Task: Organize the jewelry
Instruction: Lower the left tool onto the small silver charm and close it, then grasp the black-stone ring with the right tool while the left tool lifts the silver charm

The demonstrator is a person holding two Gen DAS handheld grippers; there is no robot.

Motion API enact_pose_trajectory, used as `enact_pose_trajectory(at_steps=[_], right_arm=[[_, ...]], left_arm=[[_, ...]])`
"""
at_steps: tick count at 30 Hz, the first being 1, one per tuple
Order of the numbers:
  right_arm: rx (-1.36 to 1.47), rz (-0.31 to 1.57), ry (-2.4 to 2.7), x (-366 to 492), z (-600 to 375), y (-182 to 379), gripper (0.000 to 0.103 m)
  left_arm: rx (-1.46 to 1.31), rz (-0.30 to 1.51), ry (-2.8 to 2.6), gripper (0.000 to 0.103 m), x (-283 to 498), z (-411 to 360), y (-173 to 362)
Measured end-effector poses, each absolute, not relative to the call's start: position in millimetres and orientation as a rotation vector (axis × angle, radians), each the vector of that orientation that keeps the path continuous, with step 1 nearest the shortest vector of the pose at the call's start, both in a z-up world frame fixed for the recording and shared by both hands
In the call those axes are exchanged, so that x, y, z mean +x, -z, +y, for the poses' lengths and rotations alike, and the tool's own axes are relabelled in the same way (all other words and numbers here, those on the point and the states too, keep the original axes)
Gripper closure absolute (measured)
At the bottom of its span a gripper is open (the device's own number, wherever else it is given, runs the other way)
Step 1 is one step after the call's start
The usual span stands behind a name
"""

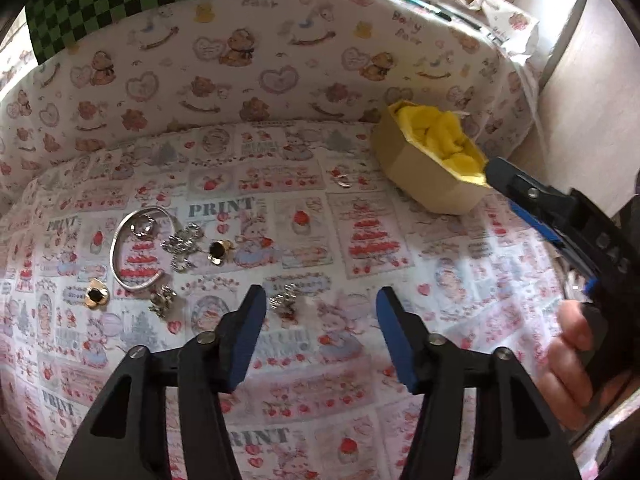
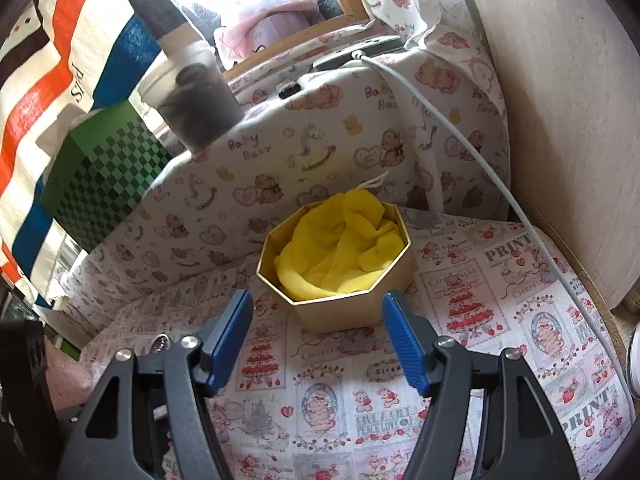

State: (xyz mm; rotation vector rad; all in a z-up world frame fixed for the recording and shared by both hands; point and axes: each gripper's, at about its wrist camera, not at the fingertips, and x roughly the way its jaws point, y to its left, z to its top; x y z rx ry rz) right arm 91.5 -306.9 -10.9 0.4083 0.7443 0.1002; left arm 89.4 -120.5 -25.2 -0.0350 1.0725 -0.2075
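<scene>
Gold earrings: one black-centred gold earring (image 1: 96,295) is seen far left of the left tongs, a second (image 1: 219,250) ahead and slightly left.
Bangle: a silver bangle (image 1: 132,252) is laid flat ahead-left of the left tongs, with a small ring (image 1: 142,225) inside its far edge.
Silver clusters: a tangled silver piece (image 1: 182,246) is found between bangle and second earring; a smaller one (image 1: 162,300) is just left of the left tongs.
Left tongs: the left tongs (image 1: 320,300) are held wide apart above the surface (image 1: 320,240), with nothing gripped; a silver charm (image 1: 285,300) lies just inside the left finger.
Stray ring: a small silver ring (image 1: 343,180) is seen well ahead of the left tongs, near the box.
Box: an octagonal gold box (image 2: 356,312), lined with yellow cloth (image 2: 340,248), stands just ahead of the right tongs and still looks empty of jewelry.
Right tongs: the right tongs (image 2: 316,312) are spread wide and nothing is held; their tip is near the box rim.
Cable: a white cable (image 2: 500,184) is draped to the right of the right tongs.
Risk, grip: the charm could be nudged aside or pinched off-centre, since it lies close to one finger rather than midway.
Risk, cloth: small pieces could be lost in the yellow folds or against the busy print.
Risk, box: the light box could be shoved by the right tongs.
</scene>
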Motion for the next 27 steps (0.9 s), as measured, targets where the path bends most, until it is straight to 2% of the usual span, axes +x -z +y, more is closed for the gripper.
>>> enact_pose_trajectory(at_steps=[2,4,8,10,13,22,26,27], right_arm=[[0.411,0.751,-0.115,92,-305,11,0.038],[0.402,0.745,-0.115,92,-304,11,0.038],[0.391,0.735,-0.106,92,-304,9,0.038],[0.393,0.733,-0.111,91,-305,9,0.038],[0.382,0.731,-0.11,91,-304,8,0.038],[0.267,0.741,-0.276,90,-274,9,0.038],[0.208,0.788,-0.407,86,-249,13,0.043],[0.169,0.787,-0.418,84,-241,11,0.049]], left_arm=[[-0.017,1.097,0.177,0.065,94,-120,32],[-0.036,1.123,0.169,0.071,98,-115,40],[-0.043,1.109,0.186,0.091,100,-108,41],[-0.072,1.082,0.218,0.096,98,-103,32],[-0.092,1.013,0.234,0.096,92,-92,10],[-0.063,0.602,0.026,0.096,63,-43,-53],[-0.109,0.613,0.042,0.096,75,-12,-50],[-0.1,0.624,0.0,0.096,76,-8,-47]])
